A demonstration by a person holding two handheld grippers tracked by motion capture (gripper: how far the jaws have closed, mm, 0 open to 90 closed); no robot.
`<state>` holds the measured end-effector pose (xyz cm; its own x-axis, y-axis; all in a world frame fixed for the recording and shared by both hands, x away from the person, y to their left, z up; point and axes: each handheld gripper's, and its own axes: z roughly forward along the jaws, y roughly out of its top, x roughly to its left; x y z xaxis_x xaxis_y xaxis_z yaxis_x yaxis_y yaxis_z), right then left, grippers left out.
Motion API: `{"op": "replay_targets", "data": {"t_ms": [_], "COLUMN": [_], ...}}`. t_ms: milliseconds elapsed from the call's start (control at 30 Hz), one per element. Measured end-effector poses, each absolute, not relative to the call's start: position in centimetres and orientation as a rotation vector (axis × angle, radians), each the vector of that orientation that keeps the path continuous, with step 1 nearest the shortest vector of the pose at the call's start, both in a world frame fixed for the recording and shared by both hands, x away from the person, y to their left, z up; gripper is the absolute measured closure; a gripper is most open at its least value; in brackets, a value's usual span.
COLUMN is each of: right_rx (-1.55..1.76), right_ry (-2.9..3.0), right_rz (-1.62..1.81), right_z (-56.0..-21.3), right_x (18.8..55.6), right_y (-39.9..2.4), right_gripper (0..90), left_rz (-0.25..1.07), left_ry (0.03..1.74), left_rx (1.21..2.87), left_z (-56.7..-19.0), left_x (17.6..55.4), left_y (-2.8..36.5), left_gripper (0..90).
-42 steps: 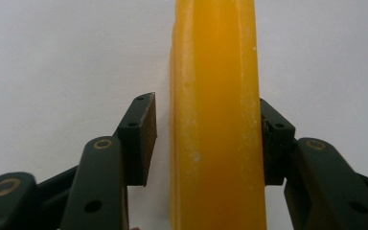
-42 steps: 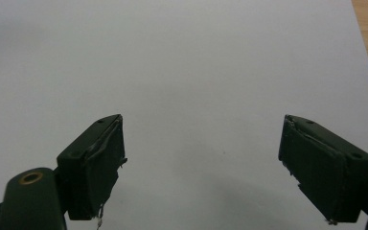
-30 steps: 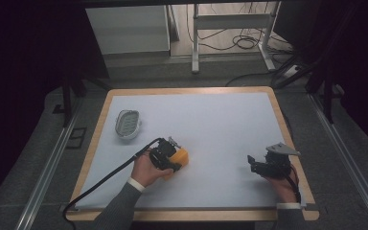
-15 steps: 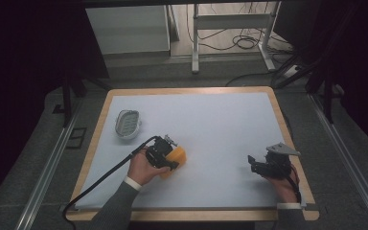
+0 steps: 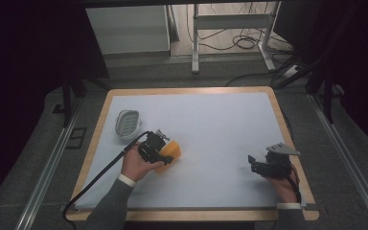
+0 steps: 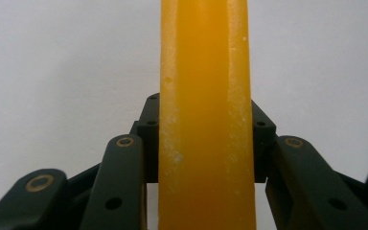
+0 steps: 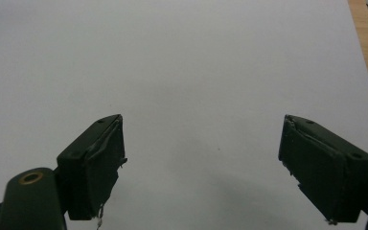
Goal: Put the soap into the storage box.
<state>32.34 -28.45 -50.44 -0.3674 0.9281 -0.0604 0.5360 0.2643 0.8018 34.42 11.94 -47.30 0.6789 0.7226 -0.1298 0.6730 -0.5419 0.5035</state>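
- Left gripper [image 5: 165, 154] clamped on an orange block [image 5: 170, 152], over the left half of the white table [image 5: 220, 129], a short way in from the near edge.
- Seen along that gripper's own view: 2 black pads [image 6: 148, 139] pressed flat against the 2 long sides of the block [image 6: 205, 120], which stands upright between them and runs out of the top of the frame.
- Faces of the block smooth and waxy, with pale speckles along both edges; possibly soap, though hard to tell at this range.
- Behind the block, plain white table surface [image 6: 52, 72].
- From above, block tilted away from the hand and toward the table's middle, its far corner close to the surface; contact with the table not clear.
- Black cable [image 5: 100, 179] trailing from the left gripper back over the near-left corner of the table.
- Small oval dish [image 5: 127, 122], pale and ribbed, lying near the left edge, beyond the left gripper and apart from it.
- Right gripper [image 5: 253, 164] low over the near-right part of the table, grey 3-cornered plate [image 5: 282, 149] on top.
- Jaws of the right gripper [image 7: 202, 167] standing wide apart, bare white surface between them.
- Wooden table rim [image 7: 366, 52] at the upper right of the right gripper view.
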Motion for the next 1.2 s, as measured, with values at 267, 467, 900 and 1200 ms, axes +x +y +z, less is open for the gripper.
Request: {"op": "replay_targets", "data": {"t_ms": [267,467,900,1200], "right_rx": [1.321,1.321,1.327,1.327], "right_ry": [2.002,2.001,2.000,1.998], "right_rz": [0.959,0.959,0.958,0.960], "right_z": [-50.5,-50.4,-50.5,-50.5], "right_x": [32.3,32.3,32.3,32.3], "right_y": [-28.5,-28.5,-28.5,-28.6], "right_gripper": [15.8,15.8,15.8,15.8], "left_rz": [0.151,0.157,0.182,0.181], "left_ry": [1.091,1.111,1.168,1.192], "left_rx": [2.341,2.322,2.285,2.261], "left_z": [-46.5,-46.1,-45.2,-44.9], "left_x": [34.6,35.0,36.2,36.8], "left_y": [12.9,13.7,15.7,16.6], "left_gripper": [60.9,60.9,60.9,60.9]}}
